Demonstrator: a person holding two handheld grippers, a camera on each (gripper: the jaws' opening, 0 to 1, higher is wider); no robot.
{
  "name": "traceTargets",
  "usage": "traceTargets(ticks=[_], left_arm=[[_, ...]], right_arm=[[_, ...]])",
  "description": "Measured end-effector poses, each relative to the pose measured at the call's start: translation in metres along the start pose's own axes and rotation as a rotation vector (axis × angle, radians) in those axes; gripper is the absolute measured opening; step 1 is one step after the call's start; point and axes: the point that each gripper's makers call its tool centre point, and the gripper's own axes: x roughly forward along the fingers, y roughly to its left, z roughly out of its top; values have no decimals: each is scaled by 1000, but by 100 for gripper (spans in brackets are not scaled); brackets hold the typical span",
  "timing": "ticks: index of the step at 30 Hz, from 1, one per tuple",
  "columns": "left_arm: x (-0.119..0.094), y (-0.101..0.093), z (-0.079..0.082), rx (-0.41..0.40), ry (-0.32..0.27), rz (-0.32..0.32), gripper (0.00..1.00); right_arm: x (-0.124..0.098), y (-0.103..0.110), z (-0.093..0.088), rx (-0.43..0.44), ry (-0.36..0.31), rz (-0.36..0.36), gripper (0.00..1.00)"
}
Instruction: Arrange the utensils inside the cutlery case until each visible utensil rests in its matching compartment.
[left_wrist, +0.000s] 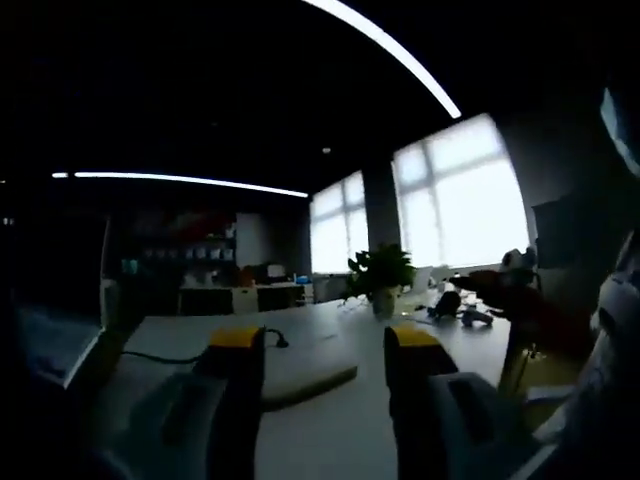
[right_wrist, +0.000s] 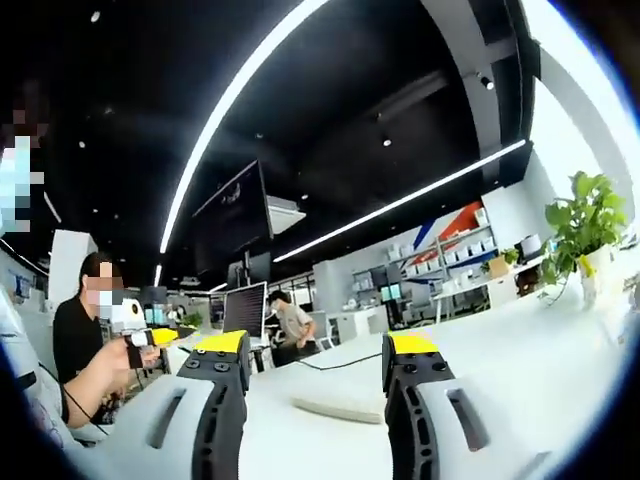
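A flat, pale grey case (left_wrist: 305, 375) lies on the white table (left_wrist: 330, 430), just beyond my left gripper (left_wrist: 324, 340). That gripper's yellow-tipped jaws stand open with nothing between them. In the right gripper view the same flat case (right_wrist: 340, 405) lies on the table (right_wrist: 520, 380) ahead of my right gripper (right_wrist: 317, 345). Its jaws are also open and hold nothing. Both grippers are held level above the table, apart from the case. I cannot tell whether the case is open or what lies in it.
A potted plant (left_wrist: 380, 275) (right_wrist: 585, 225) stands at the table's far side. A black cable (left_wrist: 160, 355) runs across the left of the table. Small dark objects (left_wrist: 460, 305) lie near bright windows. A seated person (right_wrist: 85, 350) and a monitor (right_wrist: 245, 310) are at the left.
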Motion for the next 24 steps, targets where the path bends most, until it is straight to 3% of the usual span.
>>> traceTargets(ticks=[5,10,17,19,24], left_arm=[[-6,-17,11,20,-32,-24,51],[-7,-29,1,13,17,-53,51],[-9,-37,2,86,52,-35,44],[-9,-41,1,112,66,-43,40],[-8,-40,-14,151,113,-42,39]], right_arm=[[-4,5,-1,-85,-8,-40,55],[0,16,-21,-140,86,-10,53],[-6,2,-21,-314,113,-114,45],[-3,1,-28,-294,141,-106,45],[3,9,-30,-283,115,-76,45]])
